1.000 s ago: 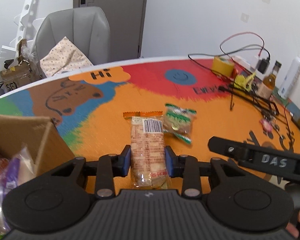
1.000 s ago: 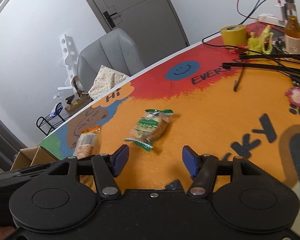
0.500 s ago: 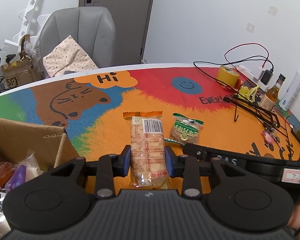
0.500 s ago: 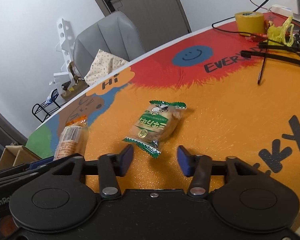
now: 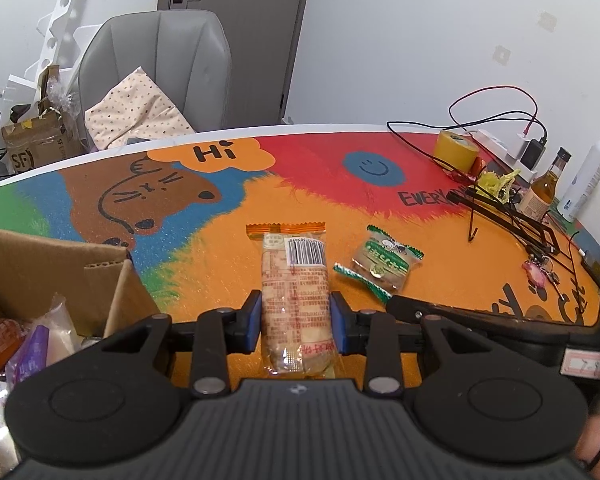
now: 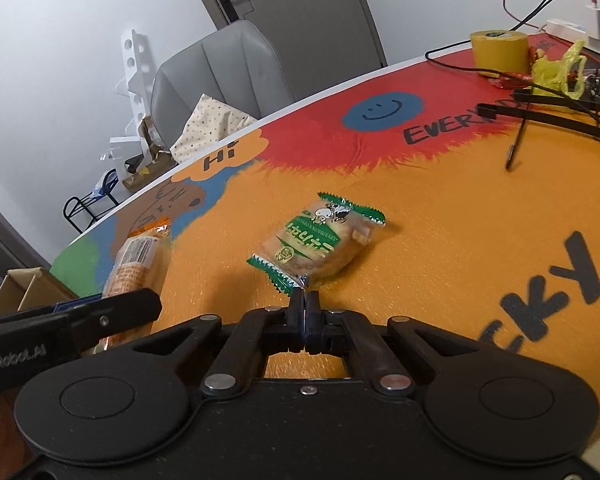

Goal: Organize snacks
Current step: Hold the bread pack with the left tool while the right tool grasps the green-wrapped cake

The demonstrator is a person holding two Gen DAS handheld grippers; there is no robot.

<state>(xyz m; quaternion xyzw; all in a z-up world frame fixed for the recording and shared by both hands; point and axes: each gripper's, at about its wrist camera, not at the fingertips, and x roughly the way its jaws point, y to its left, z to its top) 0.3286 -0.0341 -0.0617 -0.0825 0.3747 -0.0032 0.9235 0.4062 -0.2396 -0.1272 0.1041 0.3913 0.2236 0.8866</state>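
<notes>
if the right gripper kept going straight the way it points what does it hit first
Most likely the green-and-white wrapped snack: the right gripper is shut on that packet's crimped near corner, so the packet lies directly ahead, then bare orange table mat. Depth is hard to judge.

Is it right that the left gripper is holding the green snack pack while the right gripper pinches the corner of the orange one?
No, the packs are swapped. The left wrist view shows the left gripper clamped on the orange pack. The right wrist view shows the right gripper shut on the corner of the green pack.
</notes>
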